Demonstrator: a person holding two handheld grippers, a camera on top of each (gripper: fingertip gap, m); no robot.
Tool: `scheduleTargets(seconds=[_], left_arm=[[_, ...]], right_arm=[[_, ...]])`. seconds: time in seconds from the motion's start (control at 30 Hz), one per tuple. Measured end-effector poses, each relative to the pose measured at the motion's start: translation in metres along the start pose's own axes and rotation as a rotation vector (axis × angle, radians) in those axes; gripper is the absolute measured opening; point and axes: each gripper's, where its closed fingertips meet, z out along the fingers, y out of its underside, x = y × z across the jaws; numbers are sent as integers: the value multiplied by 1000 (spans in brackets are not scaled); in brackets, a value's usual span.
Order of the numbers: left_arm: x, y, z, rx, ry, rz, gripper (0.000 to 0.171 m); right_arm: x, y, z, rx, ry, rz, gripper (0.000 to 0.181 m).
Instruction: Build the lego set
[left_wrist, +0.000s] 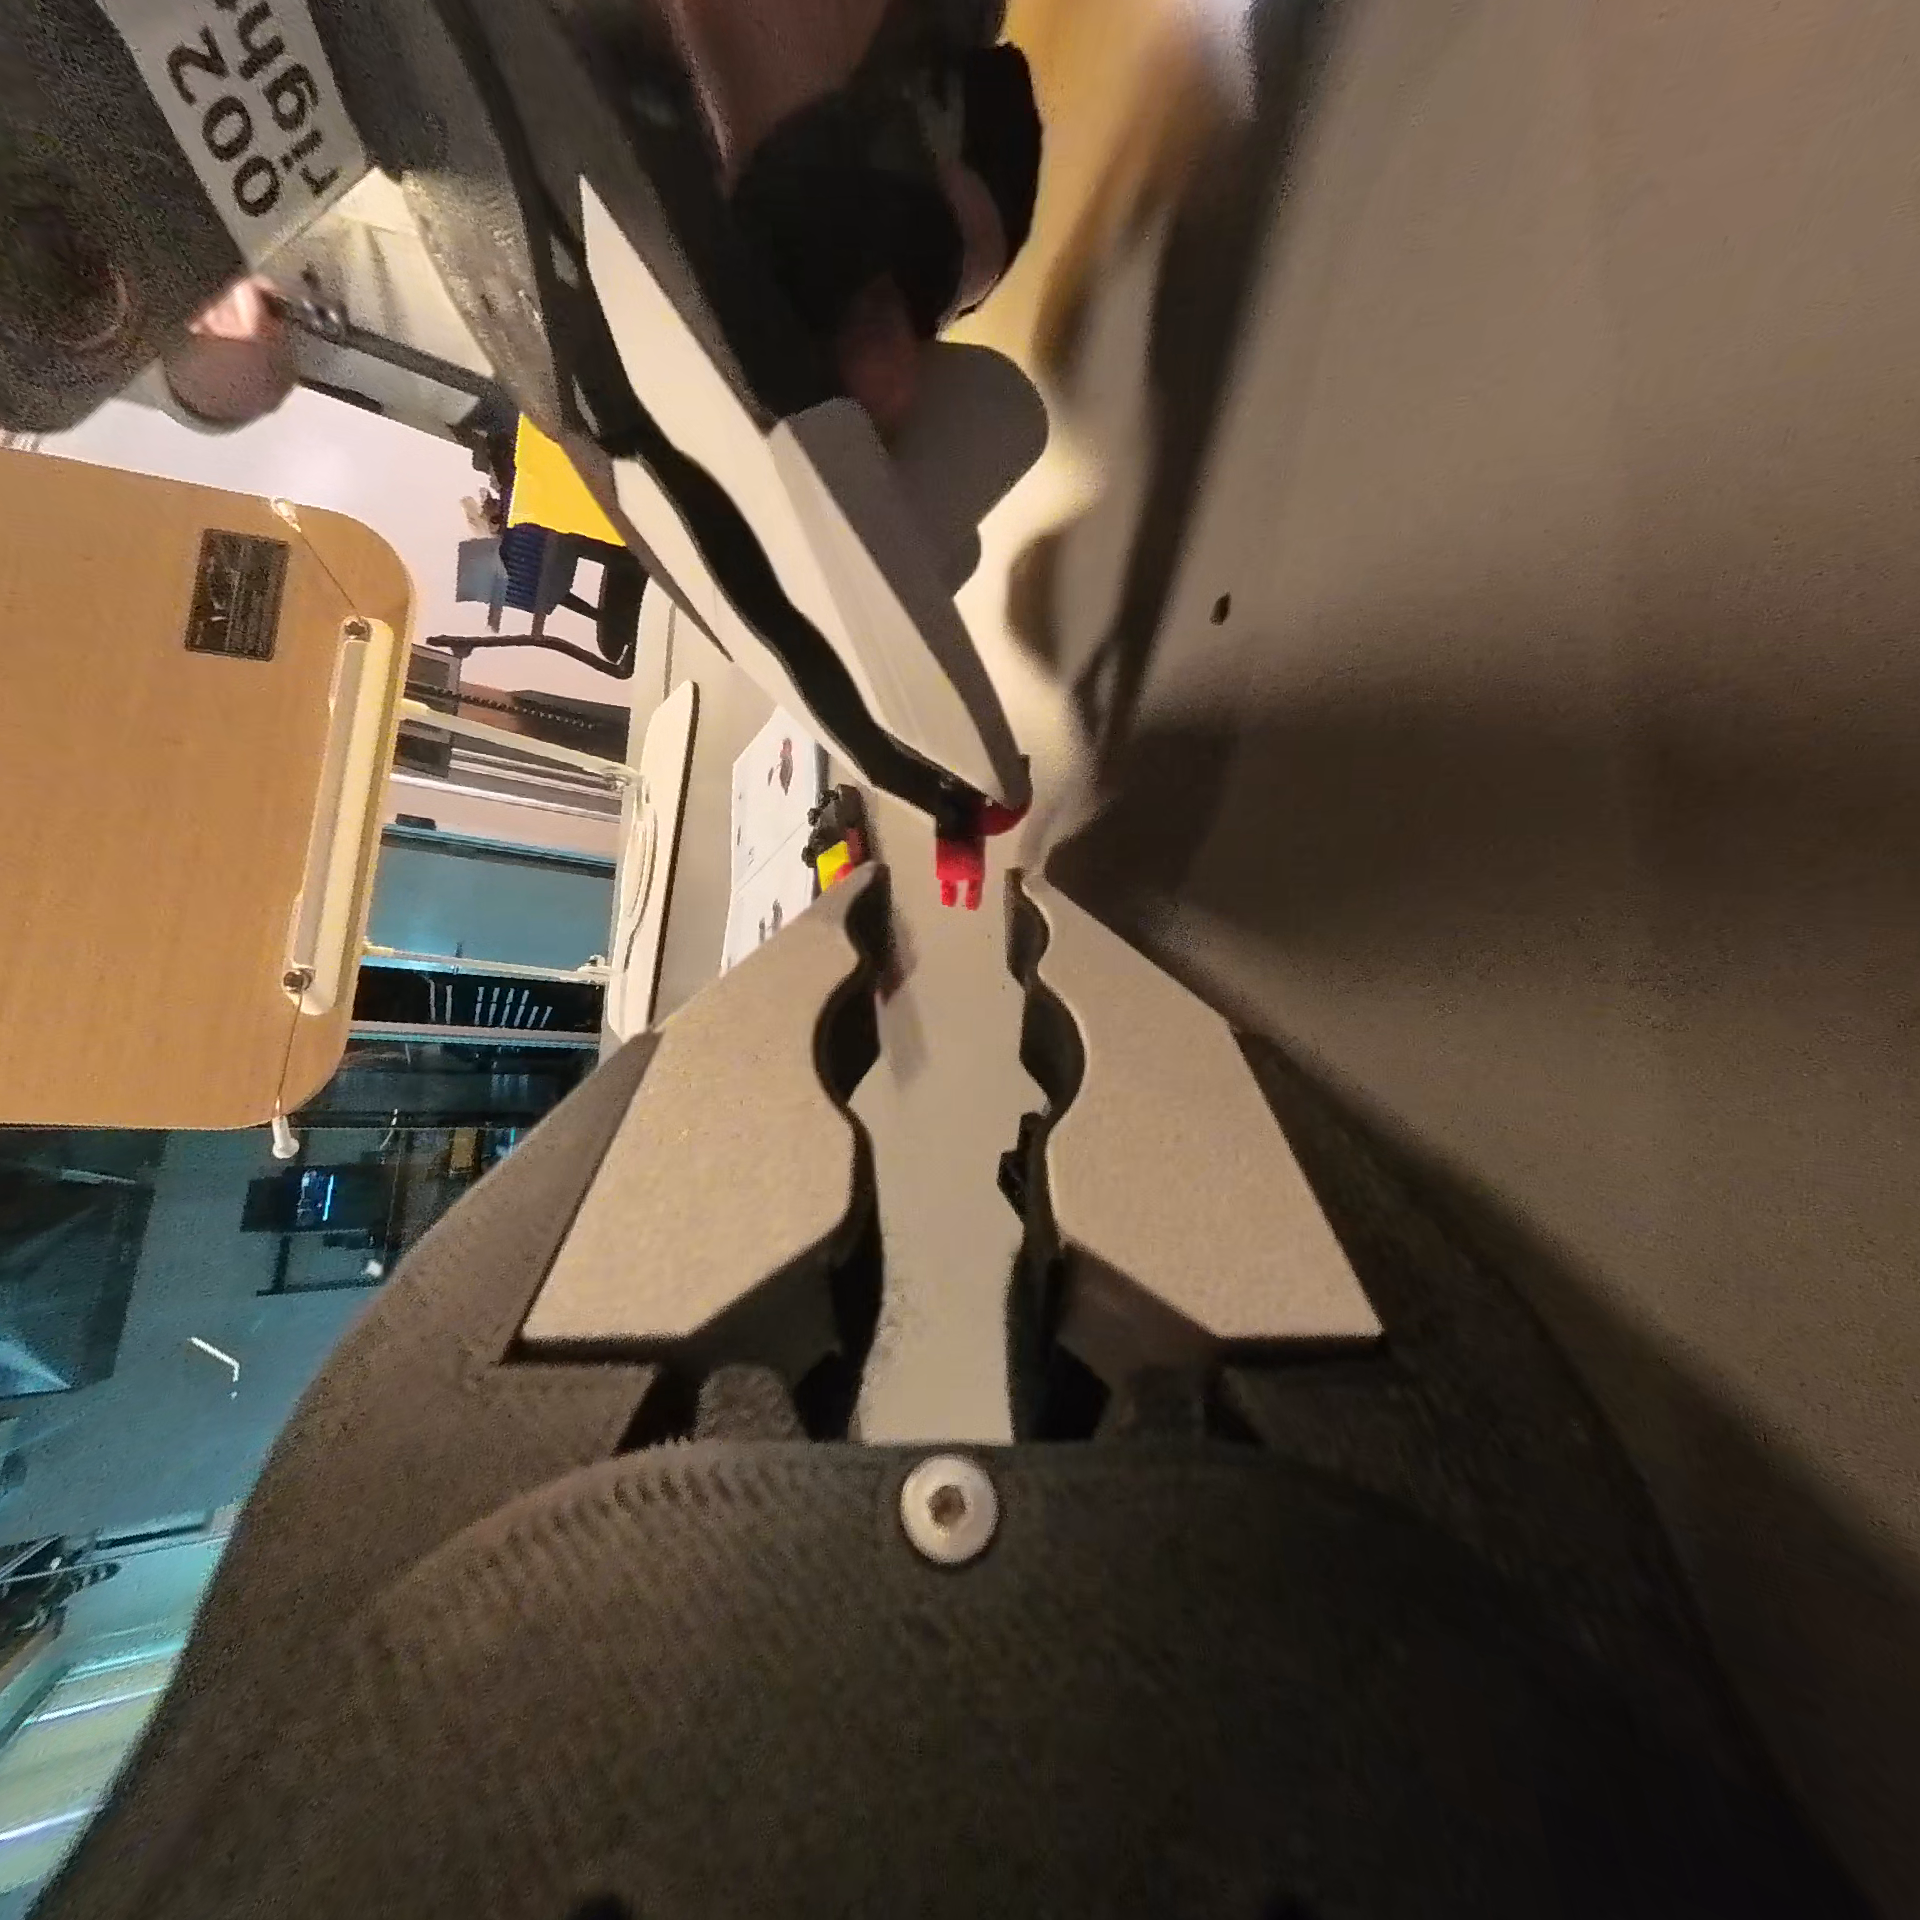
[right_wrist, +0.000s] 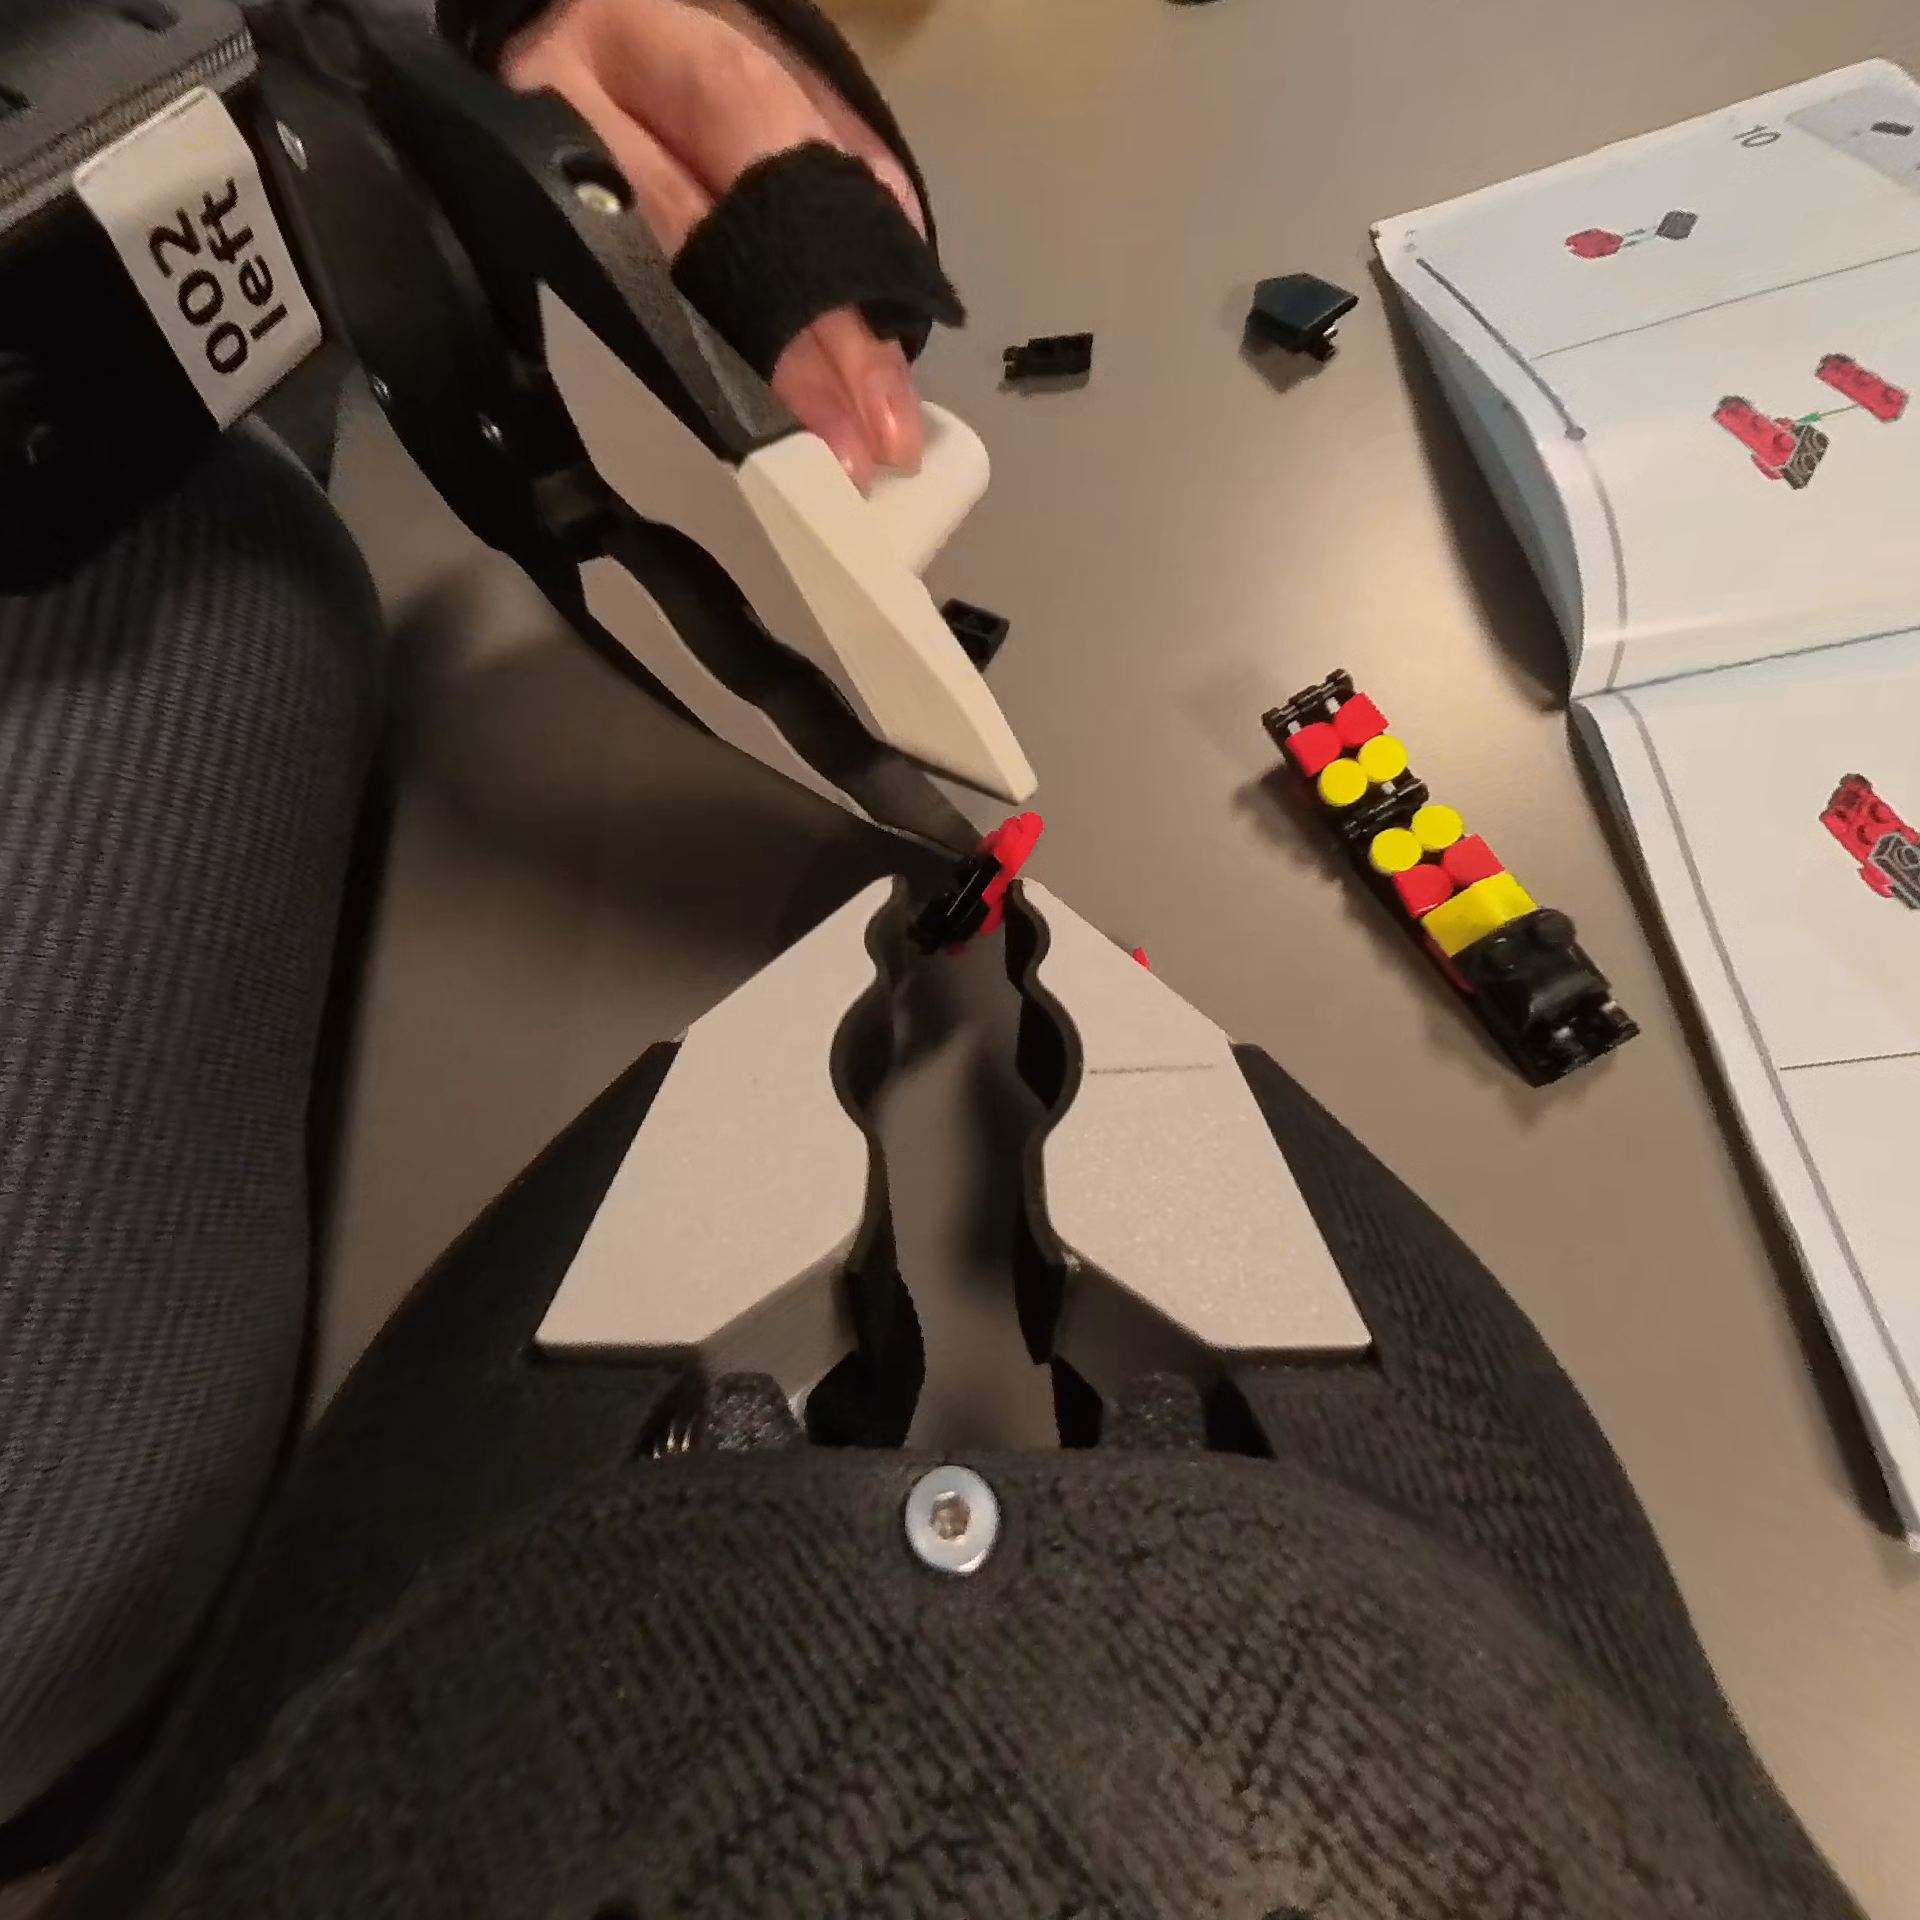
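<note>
A small red and black lego piece (right_wrist: 1000, 860) sits between the fingertips of my right gripper (right_wrist: 956, 886), which is shut on it. In the left wrist view the right gripper (left_wrist: 987, 800) comes in from the upper left, with the piece (left_wrist: 958, 857) sticking out of its tips. My left gripper (left_wrist: 948, 878) has its jaws a little apart, and the piece's red end lies just at its tips without visible touch. The left gripper (right_wrist: 1000, 821) meets the piece from the upper left in the right wrist view. A long black, red and yellow built strip (right_wrist: 1444, 873) lies on the table.
An open instruction booklet (right_wrist: 1714, 520) lies at the right of the grey table (right_wrist: 1143, 520). Three loose black pieces (right_wrist: 1047, 358) (right_wrist: 1299, 307) (right_wrist: 977, 623) lie beyond the grippers. A wooden chair (left_wrist: 187, 779) stands off the table. A person's gloved hand (right_wrist: 831, 395) holds the left gripper. My left and right fingertips are right by each other.
</note>
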Motion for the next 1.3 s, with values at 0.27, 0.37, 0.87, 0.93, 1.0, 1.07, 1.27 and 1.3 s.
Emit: scheduleTargets(seconds=[0.27, 0.37, 0.87, 0.93, 1.0, 1.07, 1.27, 1.3], left_arm=[[6, -1, 1, 1, 40, 23, 7], [5, 0, 2, -19, 36, 36, 6], [-11, 13, 5, -147, -69, 99, 5], [-12, 13, 6, -150, -76, 105, 6], [-12, 12, 6, -148, -80, 105, 6], [-14, 11, 6, -145, -88, 112, 6], [-16, 10, 6, -143, -106, 125, 5], [-19, 10, 6, -145, -121, 132, 5]], right_arm=[[0, 2, 4, -44, 77, -89, 16], [0, 1, 4, -26, 51, -19, 18], [15, -14, -5, 96, 75, 105, 16], [16, -15, -5, 96, 89, 103, 14], [17, -15, -5, 95, 92, 109, 13], [17, -14, -4, 90, 91, 117, 13], [21, -15, -5, 85, 135, 85, 10], [22, -18, -7, 99, 149, 70, 9]])
